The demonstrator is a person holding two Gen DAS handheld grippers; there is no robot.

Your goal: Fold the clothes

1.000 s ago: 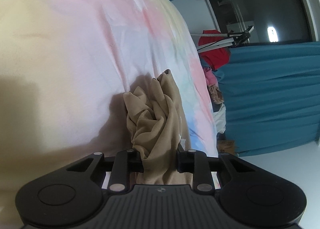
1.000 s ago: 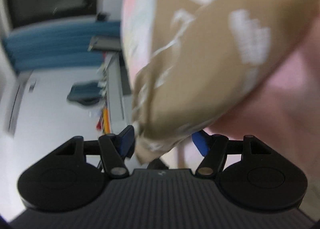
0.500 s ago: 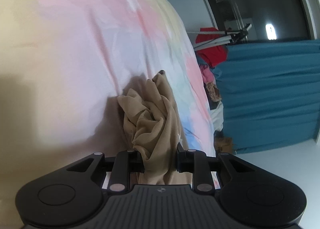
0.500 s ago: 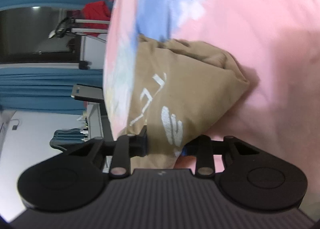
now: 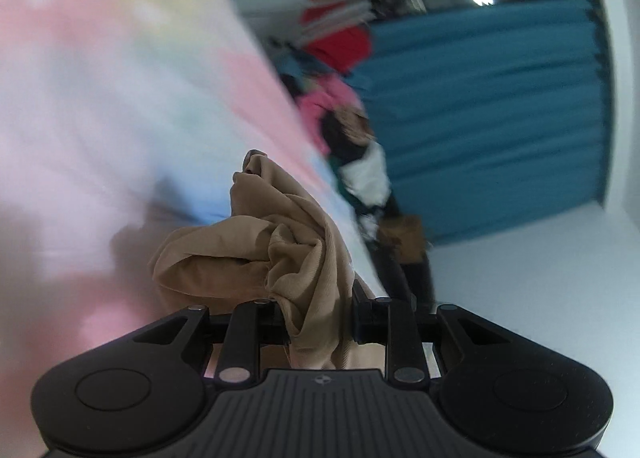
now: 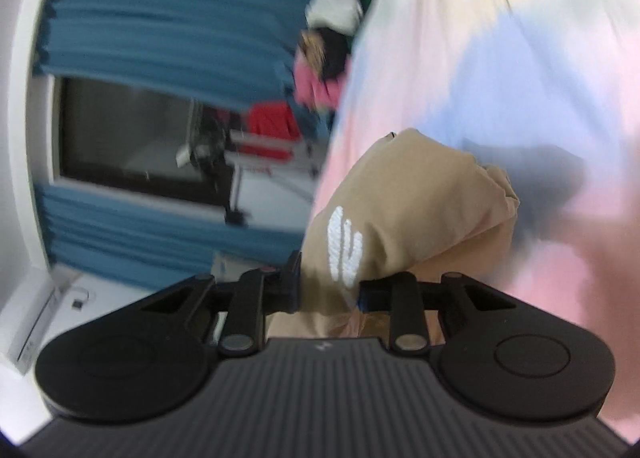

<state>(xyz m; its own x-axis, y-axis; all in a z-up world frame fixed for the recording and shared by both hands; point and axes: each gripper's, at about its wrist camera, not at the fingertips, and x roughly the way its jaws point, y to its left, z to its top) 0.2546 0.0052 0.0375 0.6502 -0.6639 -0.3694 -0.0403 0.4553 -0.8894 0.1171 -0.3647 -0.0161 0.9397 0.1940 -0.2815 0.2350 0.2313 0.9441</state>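
Tan cloth [image 5: 288,258] is bunched up right in front of my left gripper [image 5: 316,322] — its two fingers are squeezed on it. My right gripper [image 6: 328,294] pinches another part of the tan cloth [image 6: 400,218], the part with white marks. Behind it lies the pastel bedsheet [image 5: 100,98], touching the cloth.

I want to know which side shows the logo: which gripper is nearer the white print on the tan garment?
Right. The right gripper is shut on the tan garment just below the white print. The left gripper grips bunched plain fabric; no print shows there.
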